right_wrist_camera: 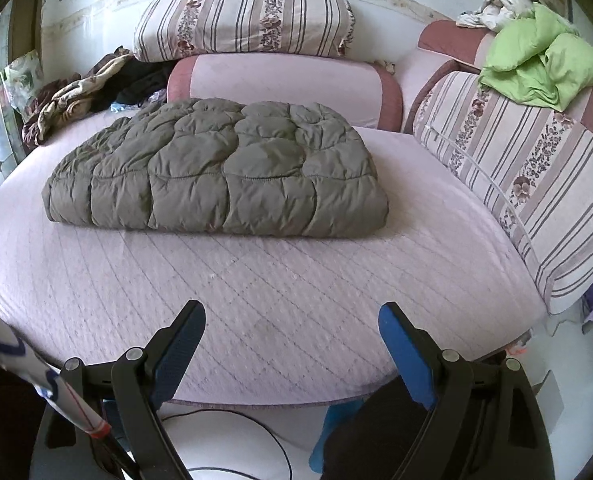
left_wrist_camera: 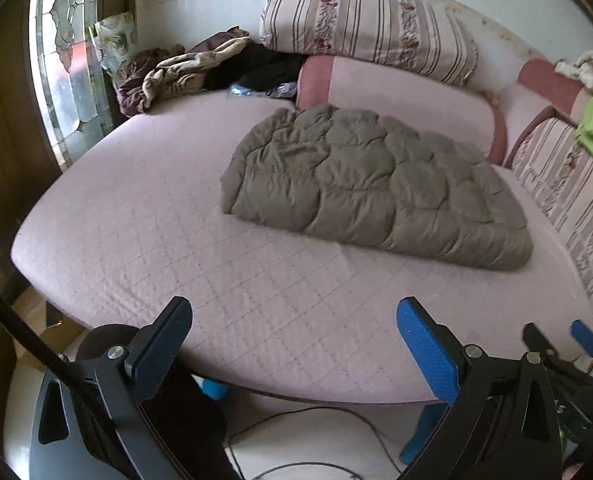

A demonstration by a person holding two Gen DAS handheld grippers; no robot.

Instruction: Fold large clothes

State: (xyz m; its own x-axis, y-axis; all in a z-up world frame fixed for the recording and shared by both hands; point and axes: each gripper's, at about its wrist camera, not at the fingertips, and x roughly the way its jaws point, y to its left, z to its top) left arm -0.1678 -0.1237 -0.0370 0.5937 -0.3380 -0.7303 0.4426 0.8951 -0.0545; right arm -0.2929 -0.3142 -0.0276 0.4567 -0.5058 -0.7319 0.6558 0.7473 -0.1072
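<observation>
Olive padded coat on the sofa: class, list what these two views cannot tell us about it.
- Olive padded coat: sleeves, zip and collar tucked out of sight in both wrist views, hidden by its own folds.
- Its underside: hidden against the pink sofa cover.
- Its far edge in the right wrist view: hidden behind its own bulk.

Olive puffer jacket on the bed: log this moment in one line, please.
jacket: olive puffer jacket lies folded on pink bed cover | left gripper: open, empty | right gripper: open, empty | contact: none
</observation>
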